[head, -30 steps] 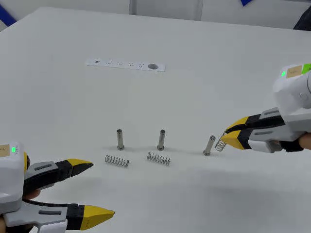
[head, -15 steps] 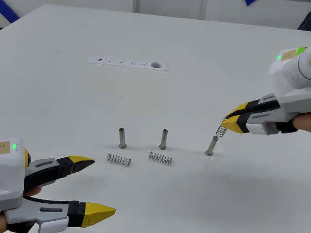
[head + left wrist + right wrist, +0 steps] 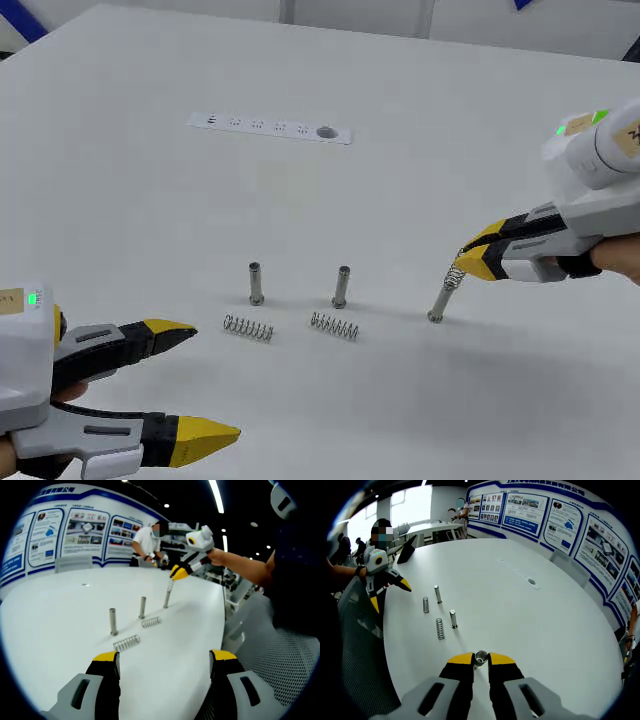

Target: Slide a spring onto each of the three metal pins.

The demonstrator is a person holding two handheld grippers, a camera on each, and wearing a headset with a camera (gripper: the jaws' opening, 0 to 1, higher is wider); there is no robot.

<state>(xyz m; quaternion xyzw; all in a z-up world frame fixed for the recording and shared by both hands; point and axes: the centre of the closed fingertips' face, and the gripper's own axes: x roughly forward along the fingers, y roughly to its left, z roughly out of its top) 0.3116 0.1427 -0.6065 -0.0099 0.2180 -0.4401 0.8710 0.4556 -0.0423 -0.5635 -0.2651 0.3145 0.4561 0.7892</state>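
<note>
Three metal pins stand on the white table: the left pin, the middle pin and the right pin. Two loose springs lie in front of them, one by the left pin, one by the middle pin. My right gripper is shut on a third spring, whose lower end sits at the top of the right pin. In the right gripper view the held spring shows end-on between the yellow tips. My left gripper hangs open at the near left, holding nothing.
A flush white power strip lies in the table farther back. In the left gripper view, a grey chair stands at the table's edge and a person is at the far side.
My right gripper has lifted the spring from beside the right pin's base up to the pin's top. The left gripper has stayed put. The head camera shifted slightly.
</note>
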